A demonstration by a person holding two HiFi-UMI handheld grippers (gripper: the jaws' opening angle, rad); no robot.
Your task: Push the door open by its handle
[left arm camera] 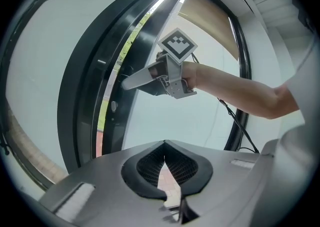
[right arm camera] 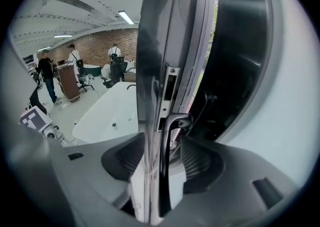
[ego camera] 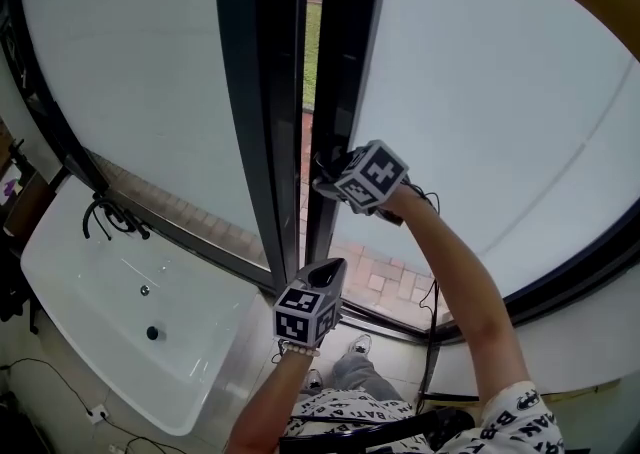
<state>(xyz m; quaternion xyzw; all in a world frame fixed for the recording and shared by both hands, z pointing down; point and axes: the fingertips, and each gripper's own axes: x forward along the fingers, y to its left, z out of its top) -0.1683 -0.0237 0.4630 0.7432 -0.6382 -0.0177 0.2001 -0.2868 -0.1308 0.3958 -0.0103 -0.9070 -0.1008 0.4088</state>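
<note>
Two glass panels fill your head view. The door [ego camera: 480, 102] is the right-hand one, and its dark edge frame [ego camera: 345, 72] runs from 12 o'clock down to the centre. A thin slit of grass and paving shows between it and the left panel [ego camera: 130, 72], so the door looks barely cracked. I judge you are at the step of seating on the handle, with the real push not yet made.

Your right claw [ego camera: 330, 174] sits against that edge frame, just right of the view's centre. In the right gripper view the black lever handle [right arm camera: 163, 171] stands upright between the jaws, running from the centre down to 6 o'clock. The door's edge [right arm camera: 147, 121] lies just at its 9 o'clock side, also inside the jaws. The jaws are apart and straddle the lever without clamping it, and a sliver of gap shows at the lever's 3 o'clock side.

The next move calls for bearing squarely on the lever, then pushing outward along the door's swing without sliding off.

Your left claw [ego camera: 327, 272] hangs towards 6 o'clock below the right one, clenched on nothing and clear of the handle.
</note>
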